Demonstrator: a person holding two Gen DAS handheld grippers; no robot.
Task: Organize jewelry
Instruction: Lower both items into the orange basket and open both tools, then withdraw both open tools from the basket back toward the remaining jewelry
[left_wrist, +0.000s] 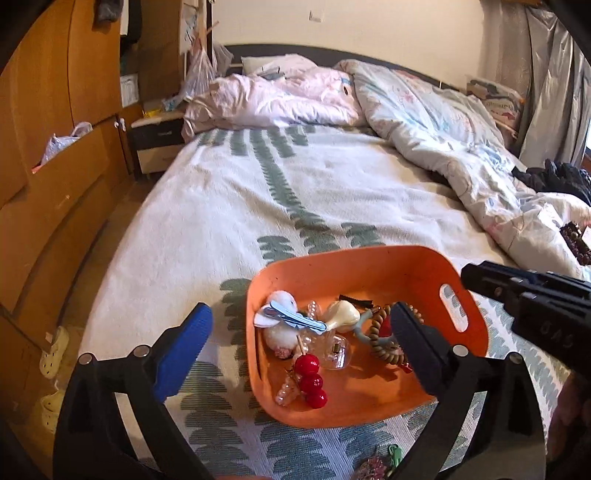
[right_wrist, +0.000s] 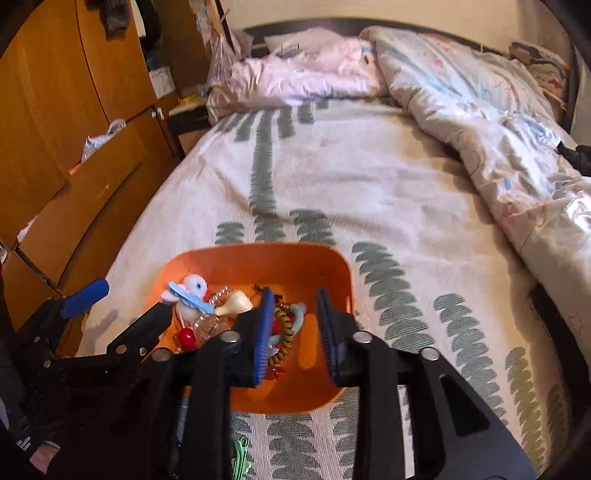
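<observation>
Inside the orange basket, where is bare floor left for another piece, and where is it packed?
The orange basket has bare floor along its near edge, right of the red berry clip, and under the far wall. The middle is crowded, from the blue hair clip to the coiled hair tie.

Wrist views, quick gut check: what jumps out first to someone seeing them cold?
The orange tray on the leaf-patterned bedspread, heaped with trinkets: a red berry cluster at its near side, a blue hair clip over a white pompom, a brown coil tie. Then the left hand-held gripper, wide open over it, and the rumpled duvet on the bed behind.
</observation>
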